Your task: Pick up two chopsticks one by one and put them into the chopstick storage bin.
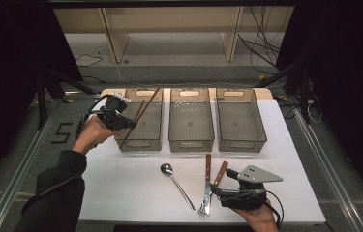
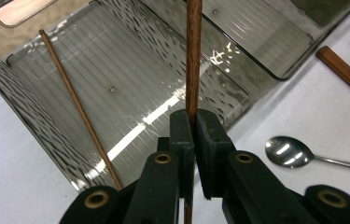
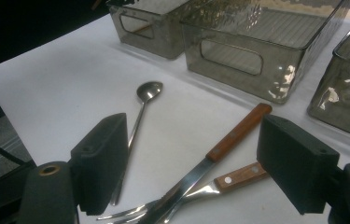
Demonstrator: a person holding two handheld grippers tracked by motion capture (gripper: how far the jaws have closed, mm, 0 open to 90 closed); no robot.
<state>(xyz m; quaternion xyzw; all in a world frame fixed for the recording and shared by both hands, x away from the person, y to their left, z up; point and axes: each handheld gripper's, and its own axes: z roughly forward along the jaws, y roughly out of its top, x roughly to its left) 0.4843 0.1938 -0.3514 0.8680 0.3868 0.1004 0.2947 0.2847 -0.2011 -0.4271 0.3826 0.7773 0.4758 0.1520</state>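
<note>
My left gripper (image 2: 192, 122) is clamped on a brown chopstick (image 2: 193, 56) held over the leftmost bin (image 1: 141, 141), where another chopstick (image 2: 79, 107) lies, while my right gripper (image 3: 191, 172) hovers wide apart above the crossed knife (image 3: 219, 149) and fork (image 3: 228, 179).

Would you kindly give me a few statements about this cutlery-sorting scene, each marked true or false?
1. The left gripper is shut on a chopstick. True.
2. A second chopstick lies in the left bin. True.
3. The right gripper holds the spoon. False: its jaws stand open above the knife and fork.
4. The middle bin holds a fork. False: nothing shows inside it.
5. The spoon lies on the table. True.
</note>
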